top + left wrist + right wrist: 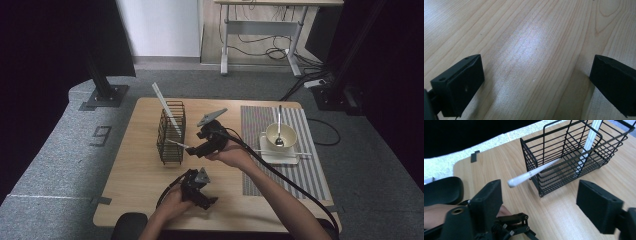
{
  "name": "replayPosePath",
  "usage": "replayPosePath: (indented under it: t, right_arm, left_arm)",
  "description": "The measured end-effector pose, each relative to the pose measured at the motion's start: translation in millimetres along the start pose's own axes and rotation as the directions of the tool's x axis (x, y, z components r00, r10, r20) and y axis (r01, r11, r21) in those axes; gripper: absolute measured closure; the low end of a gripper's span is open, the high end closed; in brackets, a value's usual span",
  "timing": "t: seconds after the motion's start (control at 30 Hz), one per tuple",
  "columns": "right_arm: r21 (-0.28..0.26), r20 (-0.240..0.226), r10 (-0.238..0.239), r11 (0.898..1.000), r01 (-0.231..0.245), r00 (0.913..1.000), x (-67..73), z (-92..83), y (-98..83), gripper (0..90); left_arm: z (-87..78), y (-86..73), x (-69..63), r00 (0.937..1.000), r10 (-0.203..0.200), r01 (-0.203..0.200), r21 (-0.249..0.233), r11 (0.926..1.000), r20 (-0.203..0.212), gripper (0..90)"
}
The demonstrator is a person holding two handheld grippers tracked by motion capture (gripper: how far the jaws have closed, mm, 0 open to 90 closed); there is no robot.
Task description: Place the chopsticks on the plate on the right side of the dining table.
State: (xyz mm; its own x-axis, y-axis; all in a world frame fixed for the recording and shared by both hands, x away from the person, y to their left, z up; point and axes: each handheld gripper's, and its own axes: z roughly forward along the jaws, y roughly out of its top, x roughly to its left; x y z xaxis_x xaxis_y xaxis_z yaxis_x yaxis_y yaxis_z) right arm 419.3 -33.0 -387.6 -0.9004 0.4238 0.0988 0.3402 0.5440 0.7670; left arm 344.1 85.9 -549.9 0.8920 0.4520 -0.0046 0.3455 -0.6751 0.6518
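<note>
A black wire basket (170, 132) (574, 152) stands on the wooden table (135, 175). One white stick (164, 103) (591, 135) leans upright in it. A second white stick (177, 144) (531, 173) pokes out through the basket's side wires, its free end just above one jaw of my right gripper (194, 150) (541, 195). That gripper is open, and its pads touch nothing. My left gripper (207, 201) (536, 75) rests low near the table's front edge, open over bare wood.
On a striped placemat (255, 165) at the right sits a white square plate (272, 156) with a cream bowl (287, 134) and a spoon (279, 125) in it. A thin white stick (300, 152) lies across the plate's front. A black rounded seat back (129, 226) is at the front edge.
</note>
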Motion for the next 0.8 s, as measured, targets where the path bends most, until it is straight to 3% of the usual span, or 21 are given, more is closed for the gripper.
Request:
replayPosePath:
  t: [0.33,0.8]
  right_arm:
    - [0.023,-0.005,-0.034,0.999,0.035,0.9994,9.6,12.7,8.5,43.4]
    - [0.046,0.049,-0.1,0.994,0.098,0.9938,20.5,17.2,9.6,66.0]
  left_arm:
    - [0.1,-0.2,-0.2,1.0,0.004,-0.004,-0.002,1.0,-0.002,0.0]
    - [0.0,0.0,-0.3,1.0,0.004,-0.004,-0.001,1.0,0.002,0.0]
